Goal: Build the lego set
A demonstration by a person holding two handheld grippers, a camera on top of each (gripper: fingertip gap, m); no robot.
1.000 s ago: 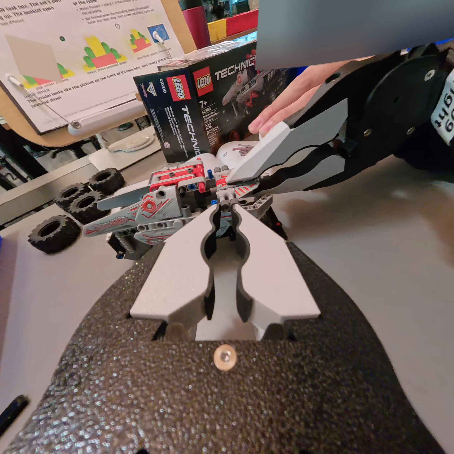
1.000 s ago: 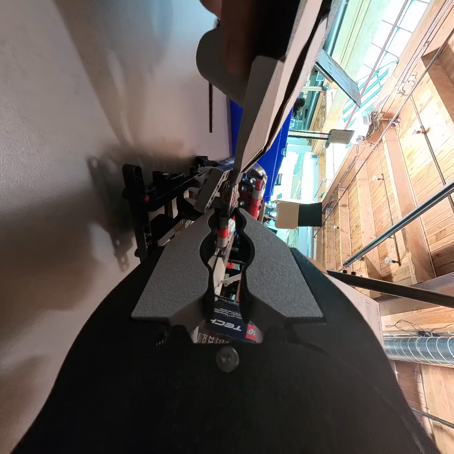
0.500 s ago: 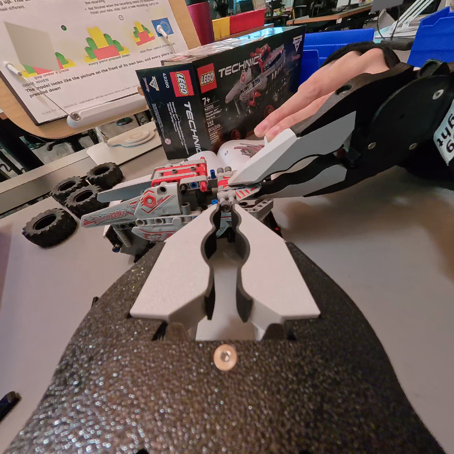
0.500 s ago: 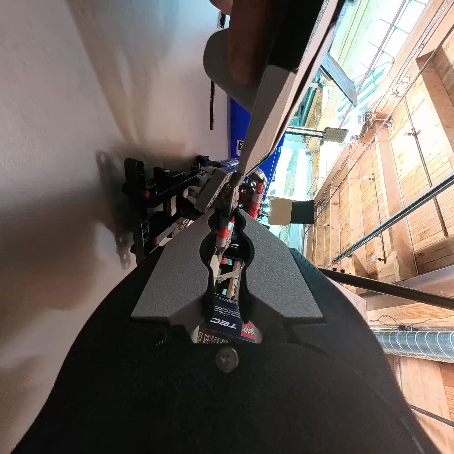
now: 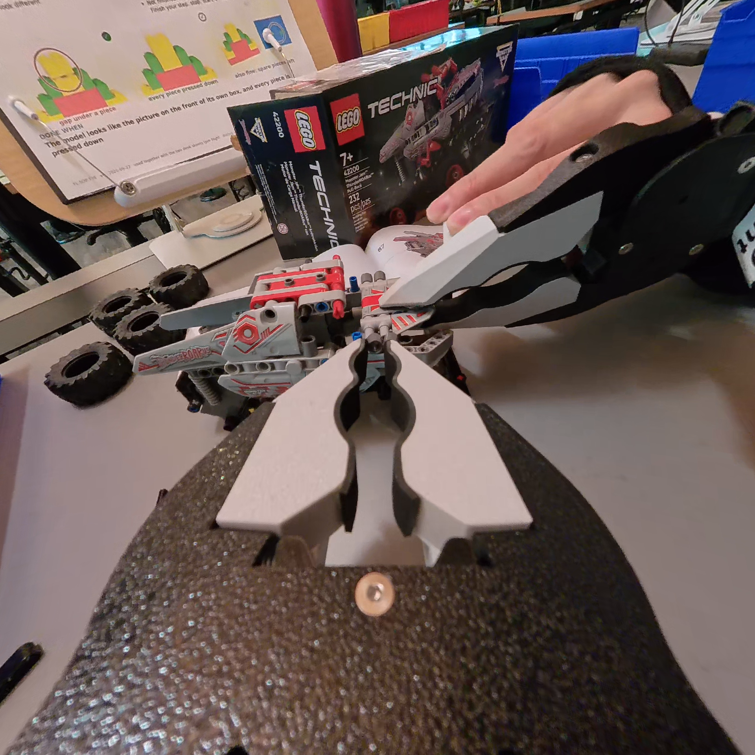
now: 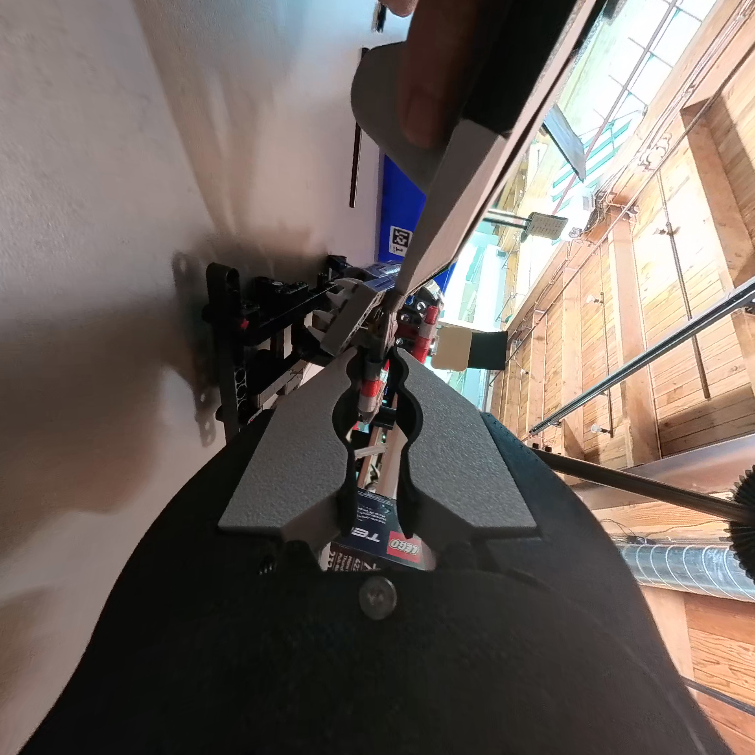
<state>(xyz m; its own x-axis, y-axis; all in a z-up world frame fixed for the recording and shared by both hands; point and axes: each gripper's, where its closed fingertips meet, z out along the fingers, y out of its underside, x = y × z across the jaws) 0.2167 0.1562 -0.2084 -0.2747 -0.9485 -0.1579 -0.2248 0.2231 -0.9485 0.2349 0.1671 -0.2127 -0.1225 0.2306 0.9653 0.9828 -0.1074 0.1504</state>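
Where rolled, tyres (image 5: 88, 374) left-view only

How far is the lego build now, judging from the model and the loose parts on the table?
Done: the grey and red truck body looks mostly assembled. In hand: the left gripper and right gripper both pinch its near end. Left: four black tyres lie loose beside it, unmounted, so wheels remain. The instruction booklet lies open before the box.

Bare grey worktop (image 5: 613, 429) lies open right of the grey-and-red brick model (image 5: 286, 331). Four black rubber tyres (image 5: 122, 327) crowd its left; the dark cardboard set box (image 5: 367, 155) blocks behind.
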